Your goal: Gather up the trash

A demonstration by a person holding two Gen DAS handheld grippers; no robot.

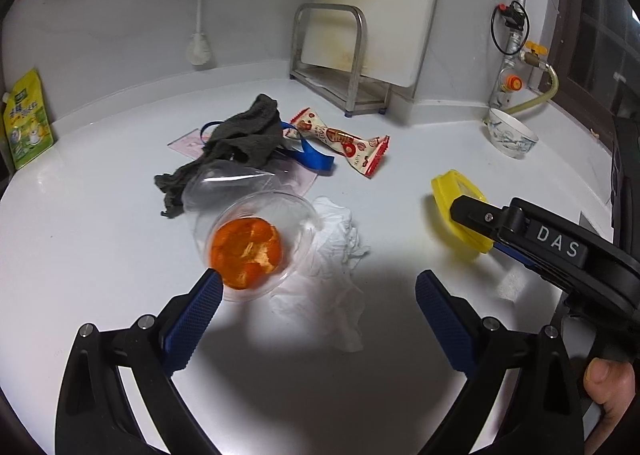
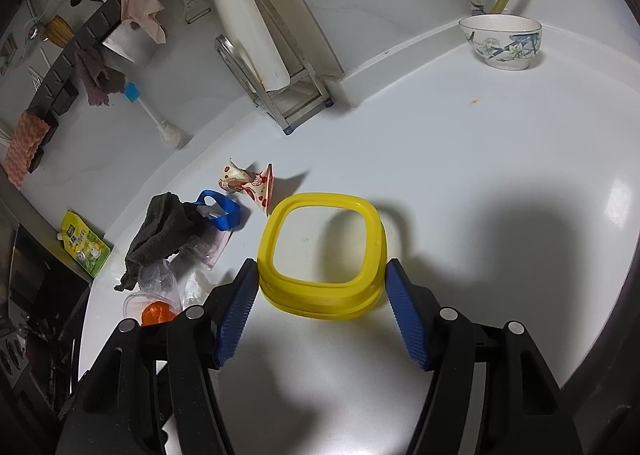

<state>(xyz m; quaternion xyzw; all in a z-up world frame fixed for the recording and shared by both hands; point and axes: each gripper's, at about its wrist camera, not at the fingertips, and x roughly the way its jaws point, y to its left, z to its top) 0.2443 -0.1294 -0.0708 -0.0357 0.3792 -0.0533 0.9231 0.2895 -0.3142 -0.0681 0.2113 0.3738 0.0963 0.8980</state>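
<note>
Almost nothing of the collecting is seen as done; the trash is still spread on the white counter.

Taken from left to right, with the clear cup as landmark:
- Behind the cup and a little left, a dark grey cloth is laid over a blue ribbon.
- Inside the cup, orange peel is seen.
- Just right of the cup, touching it, a crumpled white tissue is found.
- Behind it and to the right, a red-and-white snack wrapper is lying.
- Well to the right, a yellow ring-shaped lid is seen.

The left gripper is held wide open and empty, its left pad just at the cup's rim. The yellow lid is framed by the right gripper, whose jaws are wide; whether the pads already press on it cannot be told. All pieces are judged as still to be gathered.
</note>
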